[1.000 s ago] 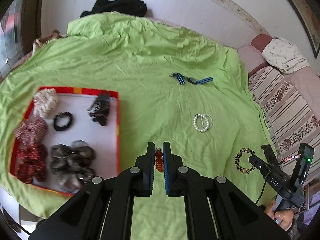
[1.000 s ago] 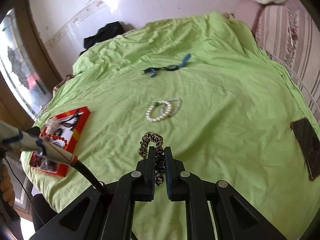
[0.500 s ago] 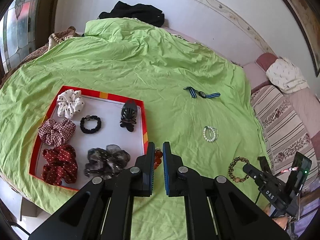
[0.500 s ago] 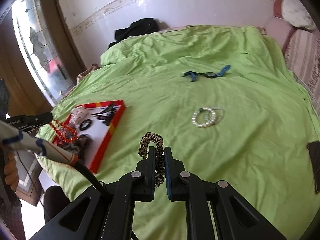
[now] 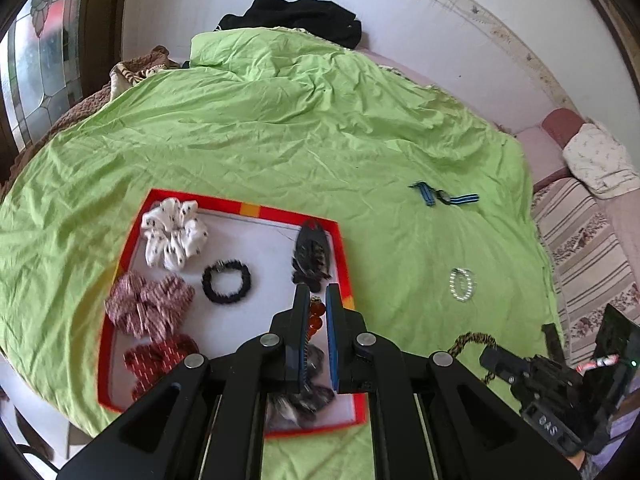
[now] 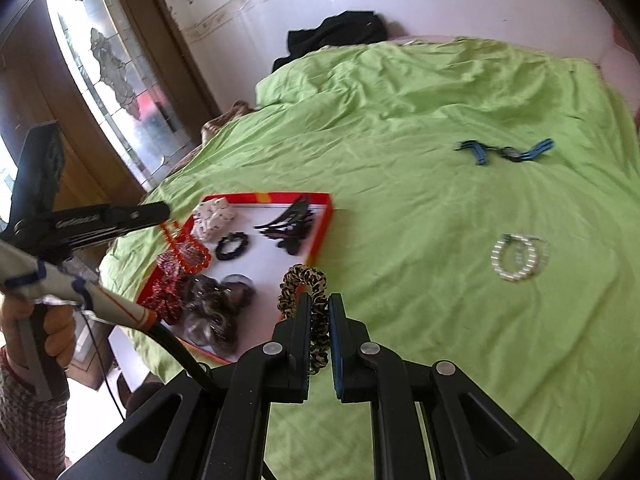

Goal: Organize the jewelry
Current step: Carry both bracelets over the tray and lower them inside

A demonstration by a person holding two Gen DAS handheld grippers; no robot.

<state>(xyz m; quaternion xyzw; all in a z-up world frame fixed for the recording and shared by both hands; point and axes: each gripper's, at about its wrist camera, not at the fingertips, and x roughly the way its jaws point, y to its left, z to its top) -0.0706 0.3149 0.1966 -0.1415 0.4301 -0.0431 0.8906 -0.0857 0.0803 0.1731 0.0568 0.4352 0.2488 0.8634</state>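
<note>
My left gripper point(image 5: 316, 300) is shut on an orange bead bracelet point(image 5: 315, 320) and holds it above the red-rimmed white tray point(image 5: 248, 210); the bracelet hangs over the tray in the right wrist view point(image 6: 188, 246). My right gripper point(image 6: 320, 308) is shut on a leopard-print scrunchie point(image 6: 302, 280) beside the tray's right edge point(image 6: 324, 220). A pearl bracelet point(image 5: 462, 285) and a blue-strapped watch point(image 5: 442, 197) lie on the green bedspread; both show in the right wrist view too, the pearl bracelet point(image 6: 518, 258) and the watch point(image 6: 506, 153).
The tray holds a white scrunchie point(image 5: 174, 232), a black hair tie point(image 5: 226, 282), a dark hair claw point(image 5: 312, 254), red checked scrunchies point(image 5: 150, 308) and a dark scrunchie point(image 6: 218, 300). A striped sofa point(image 5: 588, 248) stands right of the bed. Black clothes point(image 5: 296, 16) lie at the far edge.
Both grippers have moved left toward the tray with their items still held. The left gripper now hangs the bead bracelet over the tray; the right gripper has come close to its right rim.
</note>
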